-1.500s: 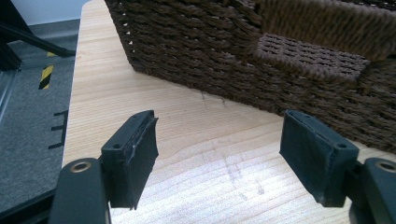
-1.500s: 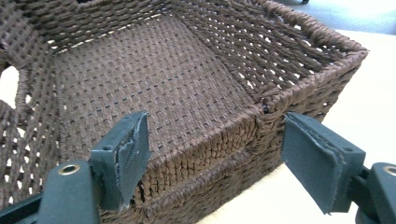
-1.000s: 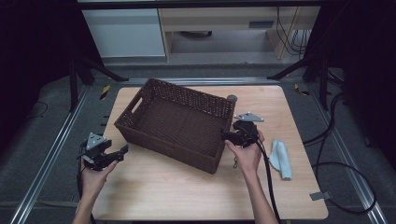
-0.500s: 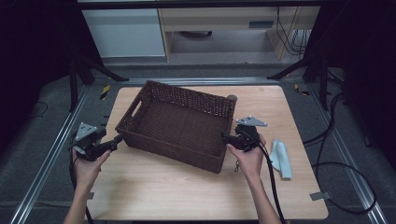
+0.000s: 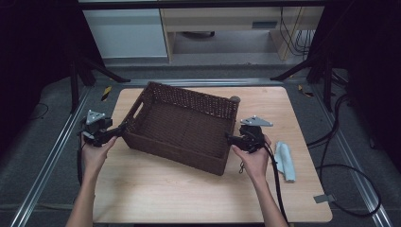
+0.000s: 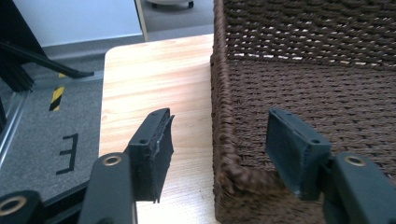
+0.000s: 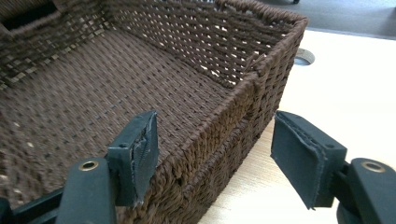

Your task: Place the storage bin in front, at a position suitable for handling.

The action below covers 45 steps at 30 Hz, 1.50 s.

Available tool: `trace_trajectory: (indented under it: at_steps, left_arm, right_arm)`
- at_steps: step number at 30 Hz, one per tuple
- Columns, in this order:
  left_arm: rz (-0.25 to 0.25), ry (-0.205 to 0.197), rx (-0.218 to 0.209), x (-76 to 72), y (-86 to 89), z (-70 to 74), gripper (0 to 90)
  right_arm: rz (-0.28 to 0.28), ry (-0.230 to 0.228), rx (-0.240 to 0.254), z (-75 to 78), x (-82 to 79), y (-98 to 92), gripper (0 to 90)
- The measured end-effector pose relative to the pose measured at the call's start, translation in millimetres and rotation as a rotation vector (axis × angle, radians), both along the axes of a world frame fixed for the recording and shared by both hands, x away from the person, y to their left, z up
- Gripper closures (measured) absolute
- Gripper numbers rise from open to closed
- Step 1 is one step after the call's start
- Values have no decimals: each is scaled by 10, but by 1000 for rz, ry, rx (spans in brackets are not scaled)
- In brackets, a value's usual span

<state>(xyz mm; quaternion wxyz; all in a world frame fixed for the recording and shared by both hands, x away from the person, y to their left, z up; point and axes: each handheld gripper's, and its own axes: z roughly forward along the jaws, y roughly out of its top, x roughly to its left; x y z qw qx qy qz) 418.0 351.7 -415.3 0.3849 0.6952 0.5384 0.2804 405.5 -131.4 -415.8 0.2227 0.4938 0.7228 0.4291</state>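
A dark brown woven basket (image 5: 184,123) lies at an angle on the wooden table (image 5: 189,189), with nothing in it. My left gripper (image 5: 120,131) is at its left end. In the left gripper view the gripper (image 6: 222,149) straddles the corner wall of the basket (image 6: 303,84), one jaw outside and one inside. Its jaws have just been closing, but the pads stand clear of the rim. My right gripper (image 5: 230,138) is at the basket's right end. In the right gripper view the gripper (image 7: 219,154) straddles the basket (image 7: 116,74) wall. Its jaws have just closed a little and are still apart from the weave.
A light blue cloth (image 5: 285,160) lies on the table to the right of my right hand. A round cable hole (image 5: 234,100) sits in the tabletop just behind the basket's far right corner. The right gripper's cable trails toward the front edge.
My left hand has moved away from the person along the basket's left end, and its jaws now straddle the wall and stand narrower. The right gripper has hardly moved.
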Motion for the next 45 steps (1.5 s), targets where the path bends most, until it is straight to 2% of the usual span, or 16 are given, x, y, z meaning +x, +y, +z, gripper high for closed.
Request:
trace_trajectory:
  at_steps: [2, 3, 6, 7, 9, 10, 14, 19, 23, 25, 29, 33, 39, 45]
  left_arm:
    - [-11, 13, -13, 30, 5, -38, 494]
    - [-18, 15, -32, 36, 10, -46, 519]
    - [-47, 6, -57, 17, -17, -59, 654]
    - [-46, 0, -48, 2, -37, -58, 692]
    - [-46, -8, -36, -20, -48, -57, 694]
    - [-48, 0, -48, -41, -49, -58, 694]
    - [-51, -8, -57, -160, -79, -68, 691]
    - [-74, -8, -79, -313, -89, -66, 687]
    - [-93, -3, -74, -289, -79, -52, 674]
    - [-91, -5, -69, -248, -88, -48, 653]
    - [-79, -4, -47, -150, -109, -41, 649]
    - [-88, 14, -53, -108, -107, -78, 728]
    - [-80, 6, -54, -207, -131, -106, 743]
    - [-95, 8, -36, -391, -227, -98, 731]
  right_arm:
    - [-1, -3, 4, 9, -16, -33, 318]
    - [0, -3, 5, 9, -21, -45, 318]
    - [5, 1, 13, -2, -32, -58, 324]
    - [7, 1, 16, -4, -33, -55, 327]
    - [19, 4, 15, -4, -34, -38, 336]
    - [24, 6, 11, -4, -38, -23, 340]
    - [51, 4, 5, 3, -58, 28, 363]
    - [62, 16, -26, -26, -59, 84, 468]
    - [48, 20, -89, -83, -37, 121, 557]
    - [50, 29, -63, -97, -24, 110, 576]
    - [52, 30, -76, -96, -8, 109, 590]
    - [52, 35, -84, -90, 4, 105, 598]
    - [58, 33, -84, -96, -9, 85, 607]
    - [69, 42, -102, -79, -81, 4, 613]
